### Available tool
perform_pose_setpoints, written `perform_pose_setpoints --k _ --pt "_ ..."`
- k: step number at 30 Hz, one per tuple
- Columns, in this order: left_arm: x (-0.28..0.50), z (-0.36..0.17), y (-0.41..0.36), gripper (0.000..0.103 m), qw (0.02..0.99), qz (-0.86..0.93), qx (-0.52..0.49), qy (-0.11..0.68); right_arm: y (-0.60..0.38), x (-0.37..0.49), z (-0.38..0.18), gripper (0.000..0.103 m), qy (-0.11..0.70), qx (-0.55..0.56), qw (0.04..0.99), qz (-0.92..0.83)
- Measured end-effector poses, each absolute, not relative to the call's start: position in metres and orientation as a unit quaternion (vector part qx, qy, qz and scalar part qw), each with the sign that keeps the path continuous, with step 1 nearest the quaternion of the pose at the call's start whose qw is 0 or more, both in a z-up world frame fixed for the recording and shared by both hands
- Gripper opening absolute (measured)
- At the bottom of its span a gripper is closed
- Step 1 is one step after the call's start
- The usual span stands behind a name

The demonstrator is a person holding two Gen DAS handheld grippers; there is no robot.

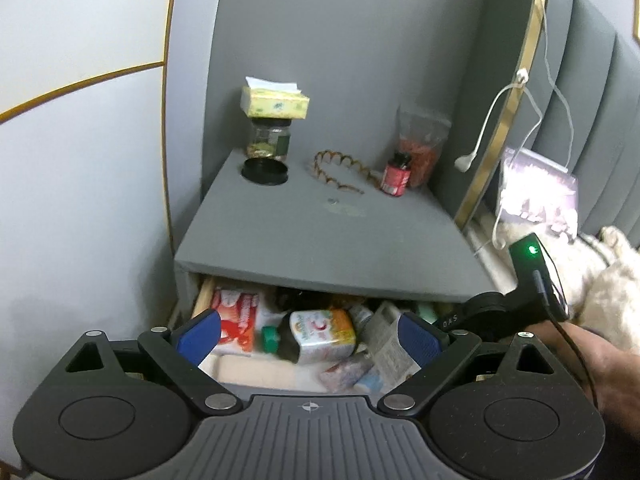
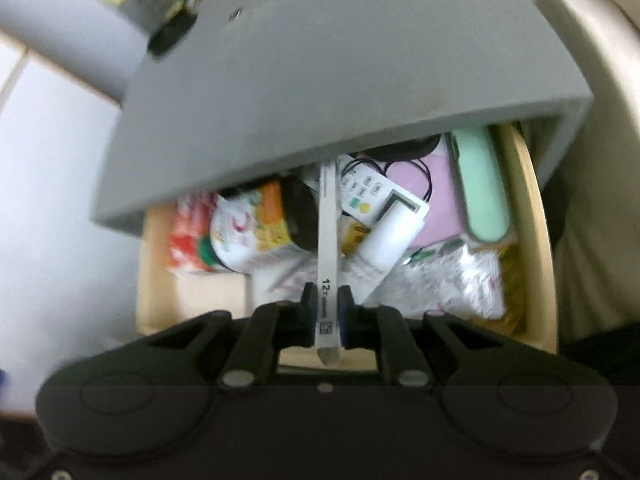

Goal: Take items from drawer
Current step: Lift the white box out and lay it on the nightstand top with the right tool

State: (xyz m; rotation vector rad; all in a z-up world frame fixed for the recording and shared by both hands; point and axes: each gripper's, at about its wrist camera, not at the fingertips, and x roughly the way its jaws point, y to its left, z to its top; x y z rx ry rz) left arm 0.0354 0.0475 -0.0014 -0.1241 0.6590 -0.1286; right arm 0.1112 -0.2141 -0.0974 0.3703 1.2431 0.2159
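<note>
The open wooden drawer (image 2: 538, 216) under the grey nightstand top (image 1: 320, 232) is full of clutter. In the right wrist view my right gripper (image 2: 326, 308) is shut on a thin white tablet box (image 2: 329, 240) marked "12 tablets", held edge-on above the drawer. A dark bottle with an orange-and-white label (image 2: 256, 228) lies at the left; it also shows in the left wrist view (image 1: 320, 334). A white remote (image 2: 380, 200) and a mint case (image 2: 480, 184) lie further right. My left gripper (image 1: 308, 338) is open and empty above the drawer front.
On the nightstand top stand a jar (image 1: 269, 142) with a tissue box (image 1: 275, 101) on it, a black lid (image 1: 264, 170), a hairband (image 1: 340, 170), a red bottle (image 1: 396, 176) and a bag (image 1: 422, 140). A white cable (image 1: 486, 124) hangs by the headboard. The bed (image 1: 600, 280) lies right.
</note>
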Motion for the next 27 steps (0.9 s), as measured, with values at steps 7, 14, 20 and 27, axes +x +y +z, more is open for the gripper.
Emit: perform_pose_setpoints --k 7,14,20,27 --pt "0.029 -0.005 0.05 0.093 0.942 -0.081 -0.057 0.322 -0.191 0.122 -0.108 0.01 0.593 0.101 0.793 0.1" --pt "0.031 -0.008 0.055 0.093 0.938 -0.079 -0.057 0.332 -0.241 0.122 -0.098 0.01 0.609 0.361 0.697 0.112" --pt "0.034 -0.003 0.07 0.093 0.937 -0.068 -0.096 0.329 -0.243 0.096 -0.069 0.01 0.612 0.416 0.654 0.16" --pt "0.036 -0.004 0.073 0.093 0.936 -0.06 -0.098 0.332 -0.205 0.13 -0.012 0.01 0.541 0.401 0.701 0.232"
